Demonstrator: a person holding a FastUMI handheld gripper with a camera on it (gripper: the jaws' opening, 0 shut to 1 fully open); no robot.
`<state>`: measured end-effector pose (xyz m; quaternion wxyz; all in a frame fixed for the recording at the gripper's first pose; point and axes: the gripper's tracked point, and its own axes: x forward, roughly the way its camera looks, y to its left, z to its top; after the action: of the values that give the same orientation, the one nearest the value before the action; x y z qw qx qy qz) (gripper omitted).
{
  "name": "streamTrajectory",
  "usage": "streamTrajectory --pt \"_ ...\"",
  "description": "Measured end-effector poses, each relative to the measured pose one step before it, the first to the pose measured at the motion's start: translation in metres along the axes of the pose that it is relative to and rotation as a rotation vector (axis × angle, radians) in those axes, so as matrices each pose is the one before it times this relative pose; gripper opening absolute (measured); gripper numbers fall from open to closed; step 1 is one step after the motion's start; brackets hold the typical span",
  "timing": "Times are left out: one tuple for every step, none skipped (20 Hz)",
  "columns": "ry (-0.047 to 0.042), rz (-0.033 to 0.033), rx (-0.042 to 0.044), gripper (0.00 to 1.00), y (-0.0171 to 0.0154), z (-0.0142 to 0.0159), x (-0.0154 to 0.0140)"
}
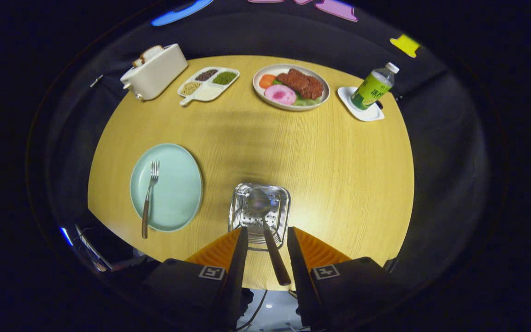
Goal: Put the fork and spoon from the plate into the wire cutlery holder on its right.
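While the gripper (pixel 268 237) holds its fingers apart, the spoon (pixel 265 226) lies between them, untouched: bowl pointing far into the wire cutlery holder (pixel 281 203) just ahead, handle running near. Left of the holder, the fork (pixel 149 196) rests on the plate (pixel 178 184), tines far, handle overhanging the near rim.

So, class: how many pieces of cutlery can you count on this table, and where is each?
2. The fork lies on the green plate. The spoon stands with its bowl in the wire cutlery holder, its handle between the open claw fingers, untouched by them.
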<state>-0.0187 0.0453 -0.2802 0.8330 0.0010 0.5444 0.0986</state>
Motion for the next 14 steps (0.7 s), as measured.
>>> streamTrajectory --pt "-0.06613 0.01112 0.01058 0.54 0.01294 0.00943 -0.00971" --pt "-0.05017 0.02158 0.00701 0.54 0.01710 0.00765 -0.00717" --pt "-0.03581 0.02638 0.00673 0.54 0.02021 0.00343 -0.00456" --pt "-0.03169 0.02990 0.00814 0.54 0.02306 0.00252 -0.00077" --pt "-0.01984 0.03108 0.00253 0.54 0.02379 -0.00096 0.00062" --pt "-0.01085 0.02643 -0.00009 0.54 0.02305 -0.00243 0.00323" --pt "-0.00778 0.02505 -0.00629 0.54 0.02037 -0.00364 0.00679" --pt "0.00759 0.01638 -0.01288 0.54 0.01976 -0.00796 0.01109" --pt "0.01343 0.01220 -0.00801 0.55 0.01522 -0.00758 0.01162" --pt "0.01699 0.00781 -0.00454 0.55 0.01496 -0.00886 0.01288" --pt "0.01481 0.00302 0.00163 0.55 0.01095 -0.00605 0.01362" --pt "0.01368 0.00422 0.00173 0.55 0.00851 -0.00610 0.01136" --pt "0.01938 -0.00747 -0.00038 0.55 0.00602 -0.00730 0.01245" --pt "0.01696 -0.00941 0.00377 0.55 0.00324 -0.00602 0.01106"
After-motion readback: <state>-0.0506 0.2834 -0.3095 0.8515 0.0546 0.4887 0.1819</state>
